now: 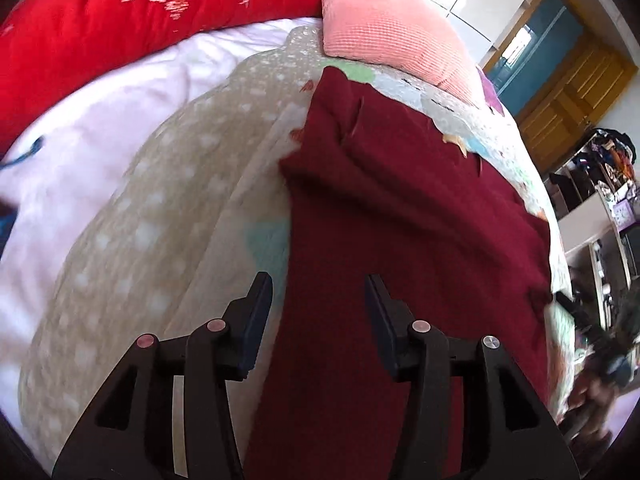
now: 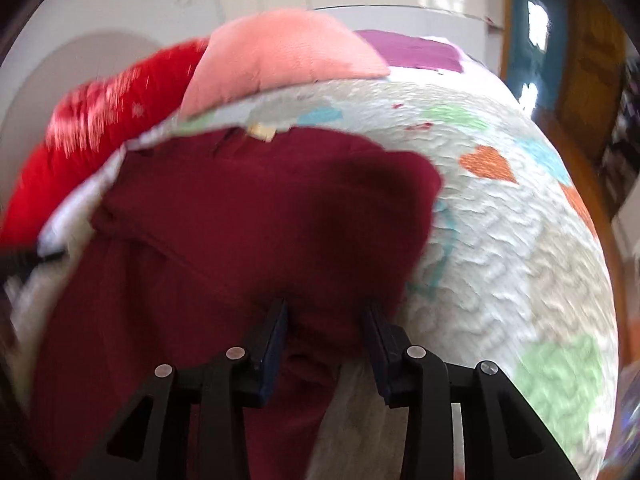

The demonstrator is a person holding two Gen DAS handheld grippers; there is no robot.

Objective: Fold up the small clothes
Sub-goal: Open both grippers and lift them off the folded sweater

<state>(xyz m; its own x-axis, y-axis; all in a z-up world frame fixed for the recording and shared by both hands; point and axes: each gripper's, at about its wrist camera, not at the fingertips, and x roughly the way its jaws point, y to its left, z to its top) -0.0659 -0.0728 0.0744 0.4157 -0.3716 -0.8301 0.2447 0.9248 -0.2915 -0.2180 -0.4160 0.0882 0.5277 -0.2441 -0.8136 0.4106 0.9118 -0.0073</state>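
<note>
From the left wrist camera, your left gripper [image 1: 318,292] hangs with its jaws parted and nothing pinched between them; the dark red garment [image 1: 400,220] runs beneath and past the gap, lying on the patterned quilt [image 1: 160,184]. Its left edge looks fairly straight and one flap is already laid over near the top, below the pink pillow [image 1: 384,28]. I judge a fold has just been set down here, so lift clear without snagging the edge, and check that the flap lies flat before you reach again.

From the right wrist camera, your right gripper [image 2: 326,316] is also released, jaws apart, with cloth of the same dark red garment [image 2: 260,208] bunched between them but not squeezed, as far as the blur allows. The garment sits in the middle of the quilt [image 2: 500,240], thick and soft-looking, with a pale label [image 2: 261,131] at its far edge and a rounded doubled-over lobe to the right. Draw back straight, so the loose cloth is not dragged with the pads.
</note>
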